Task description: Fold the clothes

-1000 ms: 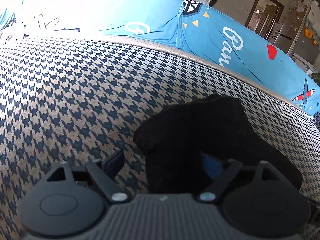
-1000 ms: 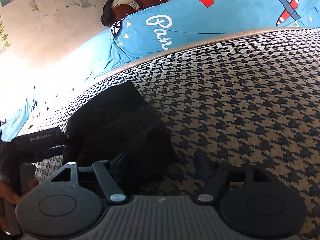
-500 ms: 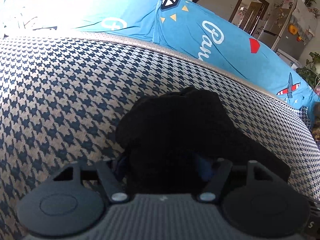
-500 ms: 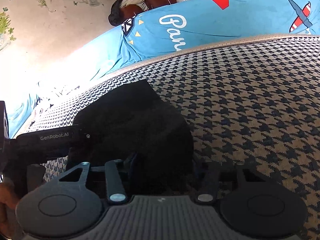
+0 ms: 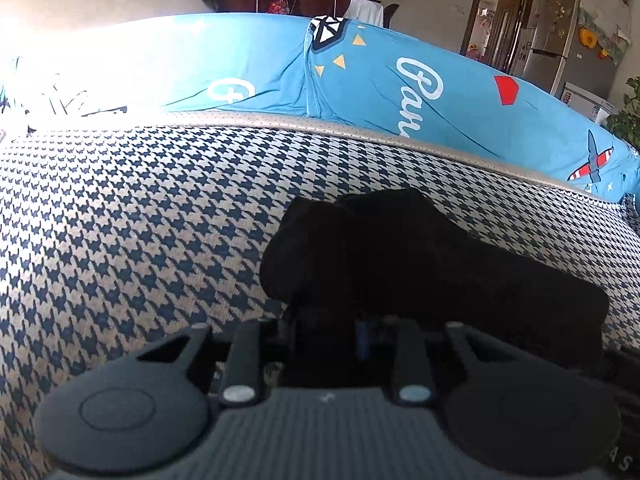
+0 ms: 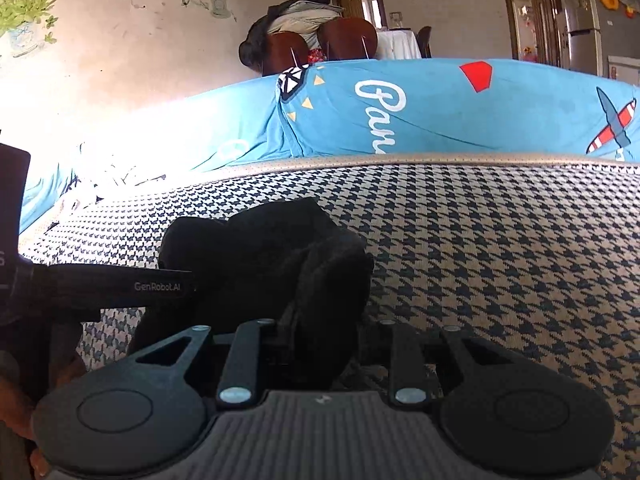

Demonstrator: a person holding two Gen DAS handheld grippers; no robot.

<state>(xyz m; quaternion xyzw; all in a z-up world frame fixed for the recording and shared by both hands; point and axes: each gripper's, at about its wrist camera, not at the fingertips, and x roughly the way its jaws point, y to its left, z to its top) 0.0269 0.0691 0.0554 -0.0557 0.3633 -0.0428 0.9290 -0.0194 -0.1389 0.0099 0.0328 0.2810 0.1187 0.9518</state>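
Left gripper (image 5: 324, 336): low centre of the left wrist view. Jaws closing, with a bunched edge of the black garment (image 5: 400, 256) between them. A second ago they stood wide apart around the cloth; now they have drawn in until the fabric fills the gap, and the pads appear to press it.

Right gripper (image 6: 320, 340): low centre of the right wrist view. Jaws likewise closing, down from a wide stance a second ago, with a fold of the same black garment (image 6: 276, 256) gathered between them. The left tool's body enters from the left edge of this view.

Garment: 1 dark item, crumpled in a low heap on the houndstooth cover (image 5: 132, 220), centre of both views just above the tools. Earlier it lay flatter; it now humps upward at the 2 pinched points. Judgement: both grips are nearly set, so the near edge is probably ready to be lifted and carried over for a fold. The fold itself is not yet made.

Surroundings: blue printed cushions (image 5: 440, 92) across the upper part of both views; 2 brown chairs (image 6: 324, 44) behind; a fridge (image 5: 576, 56) at the upper right of the left view.

Writing: "GenRobot.AI" on the left tool (image 6: 157, 287). White script on the cushion (image 6: 380, 108), partly hidden, begins "Pan". White looping letter on the neighbouring cushion; cannot tell which.
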